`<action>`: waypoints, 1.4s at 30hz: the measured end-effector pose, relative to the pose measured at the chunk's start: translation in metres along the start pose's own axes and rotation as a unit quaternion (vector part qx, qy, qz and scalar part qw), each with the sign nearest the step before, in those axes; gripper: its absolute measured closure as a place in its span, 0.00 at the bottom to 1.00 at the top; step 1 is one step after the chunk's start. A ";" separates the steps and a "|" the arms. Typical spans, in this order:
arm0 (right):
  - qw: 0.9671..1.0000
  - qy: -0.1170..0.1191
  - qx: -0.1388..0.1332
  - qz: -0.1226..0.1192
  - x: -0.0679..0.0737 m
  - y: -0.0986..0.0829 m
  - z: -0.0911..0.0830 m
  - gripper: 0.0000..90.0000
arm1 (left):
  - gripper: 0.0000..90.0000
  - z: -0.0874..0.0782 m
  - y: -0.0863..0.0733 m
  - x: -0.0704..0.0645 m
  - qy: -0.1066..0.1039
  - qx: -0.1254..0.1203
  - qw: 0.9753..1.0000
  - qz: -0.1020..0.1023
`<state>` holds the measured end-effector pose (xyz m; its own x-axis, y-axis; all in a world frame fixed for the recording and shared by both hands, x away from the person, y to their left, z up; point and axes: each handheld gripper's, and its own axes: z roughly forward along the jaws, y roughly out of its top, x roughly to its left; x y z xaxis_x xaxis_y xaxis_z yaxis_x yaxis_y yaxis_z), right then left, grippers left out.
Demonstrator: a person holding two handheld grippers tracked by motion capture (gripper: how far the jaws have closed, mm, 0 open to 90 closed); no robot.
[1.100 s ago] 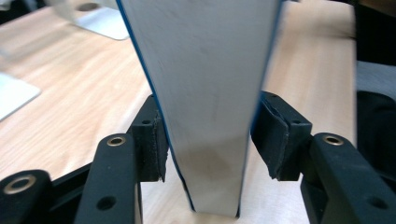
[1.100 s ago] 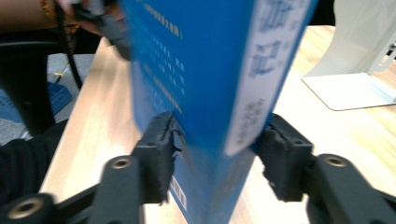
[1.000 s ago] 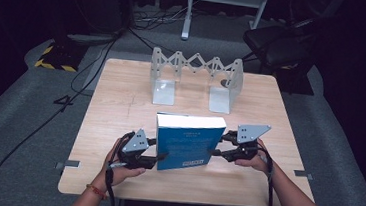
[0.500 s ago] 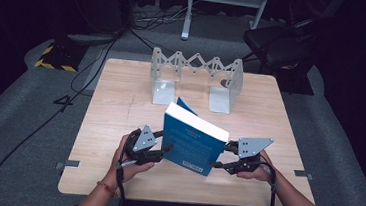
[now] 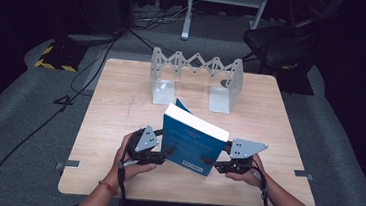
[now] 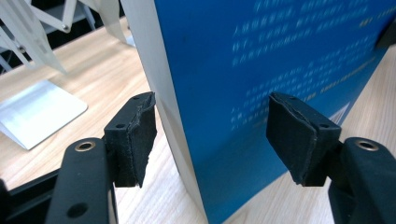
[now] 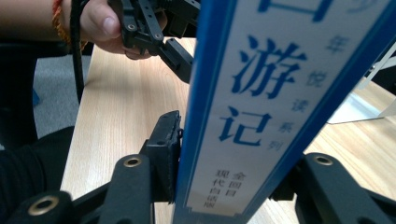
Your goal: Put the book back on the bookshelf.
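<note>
A: Jaws first. What do they have?

B: The right gripper point(image 5: 214, 162) is clamped on the spine end of a blue book point(image 5: 192, 143); in its own view one pad presses each cover, with the white spine between them. The left gripper point(image 5: 165, 154) stands wide: in its view both pads flank the book's page edge and back cover with a gap on each side, gripping nothing.

A: Any writing?

B: Yes. On the spine point(image 7: 261, 93), large blue Chinese characters "游记", with a cut-off character above them. Beside those, smaller characters I can partly read, ending "悦读系列". Near the bottom, small print, "全国百" among it. The back cover point(image 6: 280, 70) carries rows of pale text too blurred to read.

A: Where is the book?

B: Upright and tilted on the wooden counter point(image 5: 121, 102), near the front edge, between the two hands. Behind it, well apart, a white folding book rack point(image 5: 195, 79) stands at the far side.
</note>
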<state>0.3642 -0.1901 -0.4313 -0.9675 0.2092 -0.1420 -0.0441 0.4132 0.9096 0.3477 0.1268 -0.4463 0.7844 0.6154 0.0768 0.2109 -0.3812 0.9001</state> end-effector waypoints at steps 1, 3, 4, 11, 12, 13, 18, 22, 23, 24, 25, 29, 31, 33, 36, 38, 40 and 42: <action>1.000 0.000 0.000 0.001 0.000 0.000 0.000 0.63 | 0.38 0.001 -0.001 0.001 -0.006 -0.001 1.000 -0.003; 1.000 -0.002 -0.001 0.005 0.000 0.000 0.000 0.63 | 0.35 0.005 -0.003 0.002 -0.015 0.015 1.000 -0.006; 1.000 -0.003 -0.002 0.007 0.000 0.000 0.001 0.63 | 0.33 0.008 -0.005 0.002 -0.016 0.026 1.000 -0.003; 0.999 -0.014 -0.024 0.039 0.002 -0.003 0.005 0.64 | 0.31 0.015 -0.008 0.001 -0.015 0.046 0.999 -0.004; 0.999 -0.019 -0.025 0.039 0.003 -0.002 0.006 0.64 | 0.31 0.016 -0.009 0.001 -0.016 0.043 0.999 -0.008; 0.999 -0.023 -0.025 0.040 0.004 -0.001 0.006 0.64 | 0.31 0.017 -0.009 0.000 -0.015 0.043 0.999 -0.010; 0.999 -0.042 -0.013 0.031 0.005 0.004 0.007 0.65 | 0.26 0.024 -0.008 -0.004 -0.001 0.044 0.999 -0.010; 0.998 -0.051 -0.007 0.030 0.000 0.004 0.004 0.65 | 0.27 0.032 -0.005 -0.007 0.012 0.040 0.999 -0.012; 0.998 -0.052 -0.008 0.030 -0.002 0.003 0.003 0.65 | 0.27 0.035 -0.003 -0.007 0.012 0.039 0.999 -0.011; 0.998 -0.054 -0.007 0.030 -0.004 0.003 0.001 0.65 | 0.27 0.038 -0.002 -0.007 0.013 0.038 0.999 -0.011; 0.998 -0.058 -0.006 0.028 -0.005 0.002 -0.001 0.65 | 0.27 0.042 -0.001 -0.008 0.013 0.036 0.999 -0.012; 0.997 -0.072 -0.008 0.028 -0.013 -0.002 -0.009 0.65 | 0.27 0.058 0.004 -0.009 0.015 0.026 0.999 -0.014; 0.996 -0.081 -0.010 0.029 -0.017 -0.004 -0.013 0.65 | 0.26 0.066 0.007 -0.009 0.014 0.023 0.999 -0.018; 0.996 -0.090 -0.009 0.027 -0.020 -0.004 -0.017 0.64 | 0.25 0.073 0.011 -0.010 0.014 0.025 0.999 -0.015; 0.995 -0.098 -0.007 0.026 -0.024 -0.004 -0.022 0.65 | 0.25 0.080 0.013 -0.010 0.011 0.023 1.000 -0.017; 0.995 -0.099 -0.009 0.030 -0.026 -0.005 -0.023 0.65 | 0.25 0.083 0.015 -0.010 0.010 0.022 1.000 -0.019; 0.995 -0.098 -0.009 0.034 -0.028 -0.005 -0.024 0.64 | 0.25 0.084 0.015 -0.010 0.011 0.021 1.000 -0.020; 0.994 -0.099 -0.017 0.042 -0.030 -0.006 -0.024 0.64 | 0.24 0.084 0.016 -0.011 0.012 0.024 0.999 -0.020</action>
<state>0.3872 -0.2200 -0.4226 -0.8999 0.4141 -0.1365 0.0231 0.3577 0.9335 0.3912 0.0563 -0.4688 0.7608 0.6469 0.0522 0.2704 -0.3890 0.8807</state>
